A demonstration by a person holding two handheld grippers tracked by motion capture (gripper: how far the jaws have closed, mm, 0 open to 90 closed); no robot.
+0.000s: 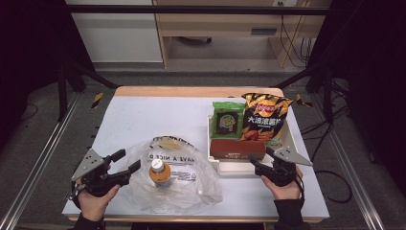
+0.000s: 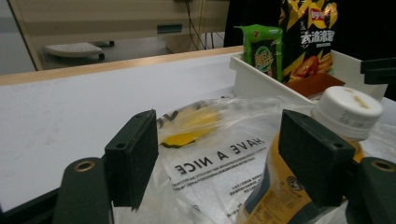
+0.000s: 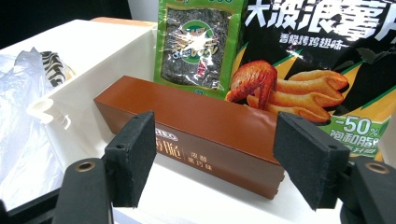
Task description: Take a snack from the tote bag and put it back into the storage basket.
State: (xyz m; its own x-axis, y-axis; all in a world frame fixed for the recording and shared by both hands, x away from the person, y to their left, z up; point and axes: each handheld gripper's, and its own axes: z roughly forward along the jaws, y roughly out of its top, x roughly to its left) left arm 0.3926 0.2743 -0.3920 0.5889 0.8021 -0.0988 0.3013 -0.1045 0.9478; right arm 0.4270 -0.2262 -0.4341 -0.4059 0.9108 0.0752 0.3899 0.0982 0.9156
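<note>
Brown box (image 3: 196, 135): in white tray (image 1: 287, 139) on counter, front of right claw (image 1: 259, 161), released. Rigid, light, smooth; grip long sides. Left claw (image 1: 128, 162) released beside bottle (image 1: 159, 173) on plastic bag (image 1: 191, 177).

The table (image 1: 143, 120) had a white top with a wooden strip along its far edge. A clear plastic bag (image 1: 186, 184) lay crumpled near the front edge, a little left of the middle, printed lettering showing on it. A bottle (image 1: 160, 173) stood upright on the bag, white cap up. A white tray (image 1: 229, 168) sat toward the right edge, running from near the far edge down to about mid-depth. The far left corner lay bare.
</note>
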